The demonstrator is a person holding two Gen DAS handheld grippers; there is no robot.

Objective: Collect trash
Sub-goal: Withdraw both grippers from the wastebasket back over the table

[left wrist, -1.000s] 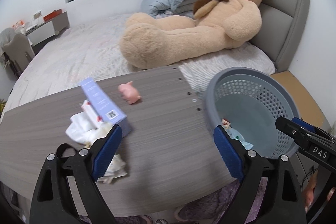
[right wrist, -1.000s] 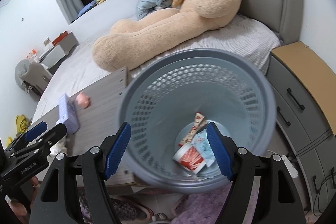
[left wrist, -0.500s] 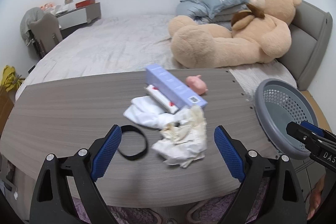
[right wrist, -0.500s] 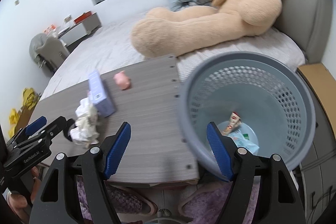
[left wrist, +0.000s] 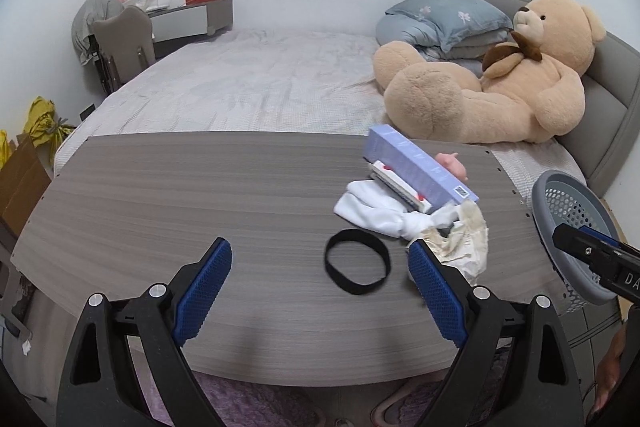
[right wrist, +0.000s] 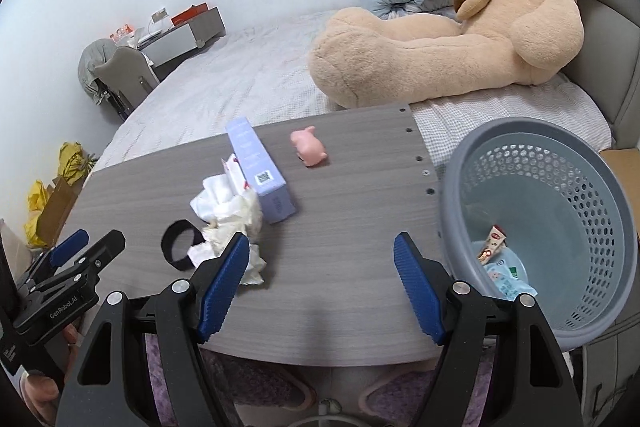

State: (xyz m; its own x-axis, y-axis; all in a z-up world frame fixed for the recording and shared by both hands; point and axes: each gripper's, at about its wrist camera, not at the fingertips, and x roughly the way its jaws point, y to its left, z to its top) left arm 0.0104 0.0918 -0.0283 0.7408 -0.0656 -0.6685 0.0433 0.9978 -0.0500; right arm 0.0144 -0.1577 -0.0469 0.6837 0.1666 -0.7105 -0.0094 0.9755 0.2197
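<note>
- The left gripper (left wrist: pixel 318 279) has its jaws wide apart, with nothing in it, over the near part of the grey table (left wrist: pixel 168 195).
- The right gripper (right wrist: pixel 320 283) is wide too and holds nothing.
- A crumpled tissue (left wrist: pixel 466 247) lies on the right side of the table, touching a white cloth (left wrist: pixel 376 209) and near a black band (left wrist: pixel 357 267).
- A purple box (right wrist: pixel 260 171) lies just behind the tissue.
- The grey basket (right wrist: pixel 568 195) stands off the table's right end, with wrappers (right wrist: pixel 500 267) inside.

Open left claw (left wrist: pixel 316 283), black band (left wrist: pixel 357 267), crumpled tissue (left wrist: pixel 460 243)
</note>
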